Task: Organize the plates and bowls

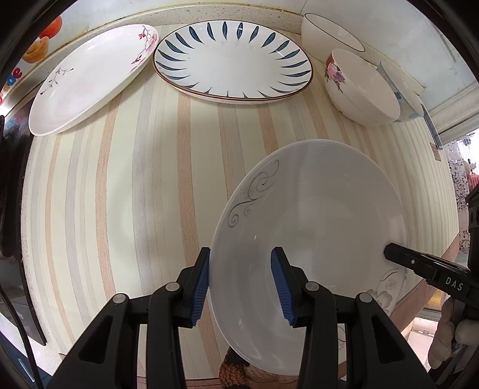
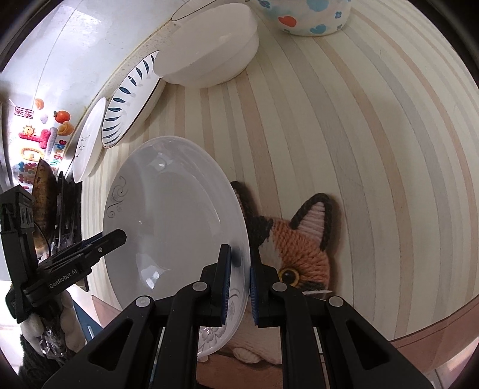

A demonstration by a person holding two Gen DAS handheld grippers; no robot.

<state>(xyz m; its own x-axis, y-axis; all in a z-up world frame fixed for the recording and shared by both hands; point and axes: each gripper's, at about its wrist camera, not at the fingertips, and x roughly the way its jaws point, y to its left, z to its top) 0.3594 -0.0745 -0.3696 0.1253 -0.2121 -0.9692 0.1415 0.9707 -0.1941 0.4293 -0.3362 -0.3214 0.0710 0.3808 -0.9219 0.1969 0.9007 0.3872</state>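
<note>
Both grippers hold the same white plate with a grey scroll pattern (image 1: 311,227). The left gripper (image 1: 239,287) straddles its left rim, one blue pad (image 1: 201,287) outside and the other inside on the plate's face; whether both pads press on it cannot be told. The right gripper (image 2: 240,284) is clamped tight on the opposite rim, its pads pinching the thin edge. The plate sits tilted at the near edge of the striped table (image 1: 134,194), partly over a knitted cat-face mat (image 2: 299,248) of which only the ears, one eye and part of the face show.

Farther off, two more plates lie along the far edge: a white plate with pink blossoms (image 1: 89,80) to the left and a plate with blue leaf strokes (image 1: 233,62) beside it, their rims overlapping. That makes three plates in all.

To the far right stand three bowls in the left wrist view: a plain white bowl with a dark rim line (image 1: 329,33), a bowl with a pink flower (image 1: 359,86), and a third bowl (image 1: 401,89) mostly hidden behind it, its pattern hard to make out. The right wrist view shows a bowl with blue flowers and red hearts (image 2: 305,15), cut off at the top. A gloved hand (image 2: 45,329) shows only partly at the frame edge.
</note>
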